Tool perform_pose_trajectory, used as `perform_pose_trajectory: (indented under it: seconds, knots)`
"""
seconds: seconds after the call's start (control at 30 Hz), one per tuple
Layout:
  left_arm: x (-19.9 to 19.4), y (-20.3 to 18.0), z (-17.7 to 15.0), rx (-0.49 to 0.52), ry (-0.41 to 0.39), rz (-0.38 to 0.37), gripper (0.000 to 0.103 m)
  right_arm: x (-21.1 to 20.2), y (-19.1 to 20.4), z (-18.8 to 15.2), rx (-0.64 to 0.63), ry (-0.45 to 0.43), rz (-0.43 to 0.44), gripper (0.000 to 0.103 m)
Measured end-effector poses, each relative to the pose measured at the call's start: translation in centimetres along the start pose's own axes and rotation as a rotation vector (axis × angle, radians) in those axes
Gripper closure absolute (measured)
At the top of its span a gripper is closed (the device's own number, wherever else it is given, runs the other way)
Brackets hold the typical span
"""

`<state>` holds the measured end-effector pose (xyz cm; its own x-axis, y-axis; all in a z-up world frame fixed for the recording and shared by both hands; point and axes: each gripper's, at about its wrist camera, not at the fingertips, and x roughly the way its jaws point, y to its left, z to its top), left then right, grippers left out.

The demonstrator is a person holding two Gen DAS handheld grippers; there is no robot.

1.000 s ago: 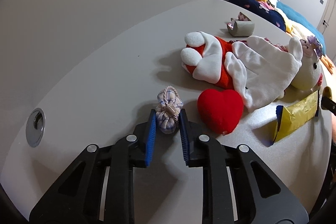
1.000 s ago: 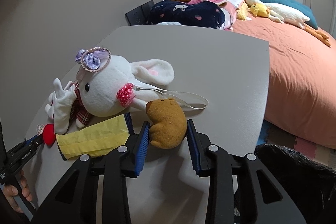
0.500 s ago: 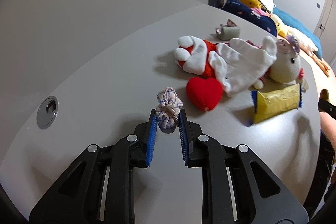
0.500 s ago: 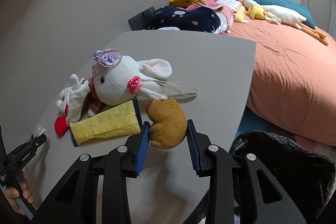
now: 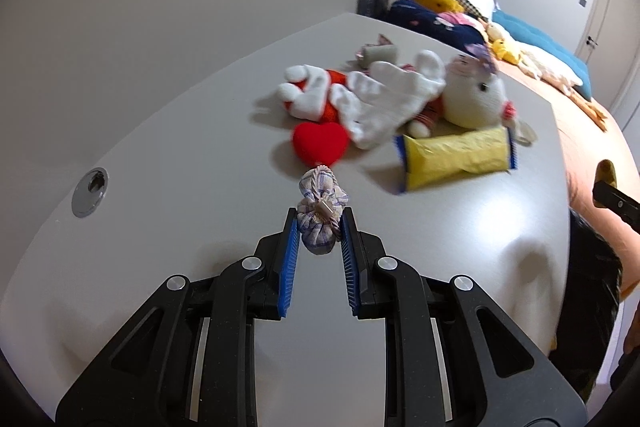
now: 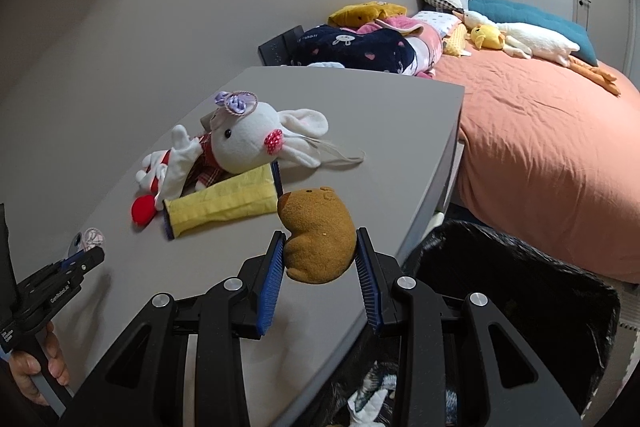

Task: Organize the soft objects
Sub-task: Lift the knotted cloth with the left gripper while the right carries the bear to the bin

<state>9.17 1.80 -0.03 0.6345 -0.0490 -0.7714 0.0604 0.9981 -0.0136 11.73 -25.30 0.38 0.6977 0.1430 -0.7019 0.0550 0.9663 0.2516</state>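
My left gripper [image 5: 319, 227] is shut on a small blue-and-white checked fabric pouch [image 5: 321, 217], lifted above the grey table [image 5: 180, 147]. My right gripper [image 6: 320, 247] is shut on a brown plush [image 6: 318, 235], held near the table's right edge over a black bag [image 6: 520, 291]. On the table lie a red heart [image 5: 320, 143], a yellow fabric roll [image 5: 456, 157], a white glove puppet [image 5: 380, 103] and a white rabbit plush [image 6: 248, 139] with a purple bow.
The black bag [image 5: 588, 299] stands off the table's right side with cloth items inside. An orange bed [image 6: 540, 155] with pillows and plush toys fills the right. A metal grommet [image 5: 90, 191] sits in the table at left. A hand [image 6: 36, 375] holds the left gripper's handle.
Both grippers have risen and pulled back from the toy pile, each carrying its object. The right gripper with the brown plush has shifted toward the table edge and the black bag.
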Motion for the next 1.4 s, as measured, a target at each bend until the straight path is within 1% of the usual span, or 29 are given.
perform_pose_trajectory:
  seconds: [0.23, 0.7, 1.03, 1.4]
  knots:
    - [-1.8, -2.4, -1.4, 0.032, -0.013, -0.038, 0.083, -2.9, -0.8, -1.5, -0.001, -0.028, -0.005, 0.066]
    - [-4.0, -6.8, -3.8, 0.096, -0.015, -0.091, 0.083, -6.5, -2.6, -4.3, 0.006, -0.054, -0.014, 0.066]
    - [-4.5, -10.5, -4.0, 0.150, -0.020, -0.132, 0.083, -9.0, -6.0, -5.2, 0.061, -0.089, -0.055, 0.066]
    - [-4.1, -16.3, -4.2, 0.231, -0.008, -0.199, 0.083, -10.7, -10.2, -5.8, 0.118, -0.107, -0.114, 0.066]
